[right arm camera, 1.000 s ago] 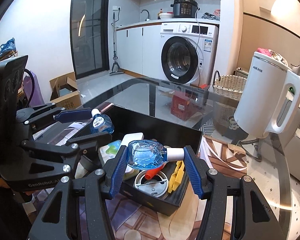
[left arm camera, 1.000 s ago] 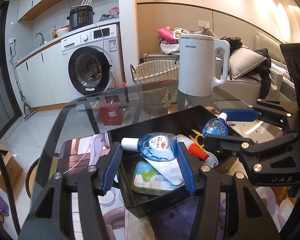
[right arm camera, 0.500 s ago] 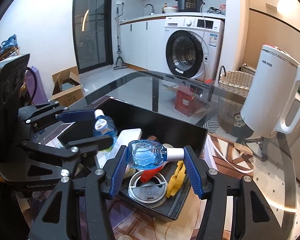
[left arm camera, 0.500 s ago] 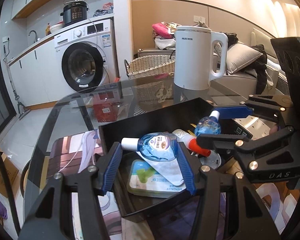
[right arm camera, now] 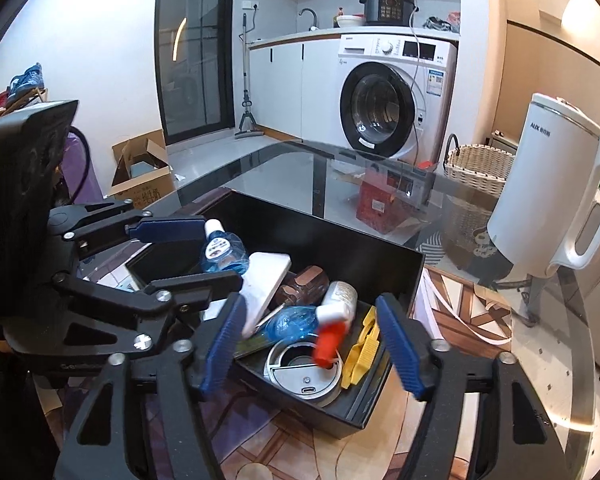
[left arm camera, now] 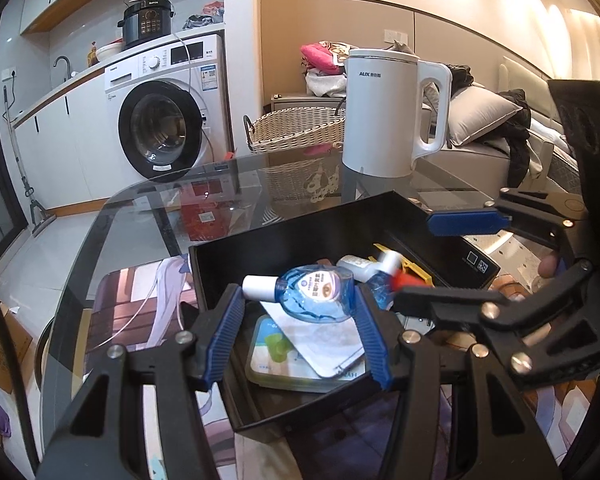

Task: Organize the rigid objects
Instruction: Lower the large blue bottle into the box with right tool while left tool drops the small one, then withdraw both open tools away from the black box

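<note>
My left gripper (left arm camera: 298, 296) is shut on a blue bottle (left arm camera: 316, 298) with a white cap, held over the near end of the black box (left arm camera: 300, 232). In the right wrist view that gripper (right arm camera: 204, 254) and its bottle (right arm camera: 220, 252) show at the left. My right gripper (right arm camera: 310, 308) hangs over the box (right arm camera: 340, 248) with its jaws opening. A second blue bottle (right arm camera: 292, 320) is blurred below them, touching neither pad. The left wrist view shows it (left arm camera: 380, 280) beside the right gripper (left arm camera: 432, 260).
In the box lie a white tube with a red cap (right arm camera: 340, 292), a round metal lid (right arm camera: 304, 372), a yellow clip (right arm camera: 360, 348), a white flat pack (right arm camera: 264, 280) and a wipes pack (left arm camera: 292, 356). A white kettle (left arm camera: 384, 116) stands on the glass table (left arm camera: 148, 220) behind.
The right gripper's jaws have spread and its blue bottle has dropped out of them into the box. The left gripper keeps its bottle and has hardly moved.
</note>
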Demonstrator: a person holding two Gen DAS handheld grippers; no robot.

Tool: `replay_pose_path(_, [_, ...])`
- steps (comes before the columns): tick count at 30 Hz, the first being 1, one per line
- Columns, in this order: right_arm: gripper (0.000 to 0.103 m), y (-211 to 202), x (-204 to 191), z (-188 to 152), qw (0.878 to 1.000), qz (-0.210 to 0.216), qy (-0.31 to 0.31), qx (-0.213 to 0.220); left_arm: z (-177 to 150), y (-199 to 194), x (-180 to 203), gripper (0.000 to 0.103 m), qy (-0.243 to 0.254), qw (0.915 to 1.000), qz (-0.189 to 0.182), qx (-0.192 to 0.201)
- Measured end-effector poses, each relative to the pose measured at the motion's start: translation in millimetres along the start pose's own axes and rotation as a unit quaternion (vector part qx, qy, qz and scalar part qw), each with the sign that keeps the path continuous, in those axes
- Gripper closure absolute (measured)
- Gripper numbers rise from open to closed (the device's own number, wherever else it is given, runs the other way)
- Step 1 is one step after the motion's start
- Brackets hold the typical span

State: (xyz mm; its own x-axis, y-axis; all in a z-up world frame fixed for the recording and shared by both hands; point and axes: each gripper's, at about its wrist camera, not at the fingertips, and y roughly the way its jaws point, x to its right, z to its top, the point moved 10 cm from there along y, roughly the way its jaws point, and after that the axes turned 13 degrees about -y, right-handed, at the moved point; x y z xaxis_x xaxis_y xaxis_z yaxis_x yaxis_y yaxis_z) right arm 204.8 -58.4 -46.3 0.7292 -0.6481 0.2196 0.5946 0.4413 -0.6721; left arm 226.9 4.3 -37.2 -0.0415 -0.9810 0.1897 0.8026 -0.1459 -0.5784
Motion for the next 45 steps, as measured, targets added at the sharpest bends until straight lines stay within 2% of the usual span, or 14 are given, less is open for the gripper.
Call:
replay_pose_path(2, [0.019,-5,-1,0,1.0,-0.005,-0.003,0.007,0,0,0,0.047,0.0,1.0,0.001,0.0])
replay_pose_path(9, [0.01,-18,3,-5,1.0,-0.026,0.003,0.011,-1,-2,-1,0.045,-0.001,1.0,0.006,-0.001])
replay_pose_path(11, [0.006,-21,5,-7,1.0,-0.028,0.005,0.013,-1,-3,1,0.034,-0.003,1.0,0.002,-0.002])
replay_pose_path(13, [0.004,-24,6,-9,0.999,-0.031,0.008,0.014,0,-7,5,0.018,-0.002,1.0,0.0,0.002])
replay_pose_path(16, [0.001,-31,9,-12,0.999,-0.036,0.012,0.016,2,-11,8,0.01,-0.002,0.9999,0.007,0.008])
replay_pose_path(19, [0.001,-39,12,-14,0.999,-0.04,0.017,0.026,4,-19,4,0.0,-0.031,0.9994,0.0,0.014])
replay_pose_path(23, [0.0,-51,12,-18,0.998,-0.042,0.025,0.036,8,-34,-5,0.0,-0.07,0.997,-0.008,0.033])
replay_pose_path(29, [0.0,-62,6,-22,0.997,-0.042,0.04,0.049,2,-57,-26,0.0,-0.092,0.9927,0.021,0.074])
replay_pose_path(36, [0.0,-63,-5,-29,0.997,-0.049,0.037,0.05,-14,-59,-45,0.0,-0.093,0.9908,0.057,0.08])
replay_pose_path(45, [0.0,-64,-13,-26,0.995,-0.067,0.033,0.069,-27,-55,-39,0.0,-0.076,0.9937,0.047,0.068])
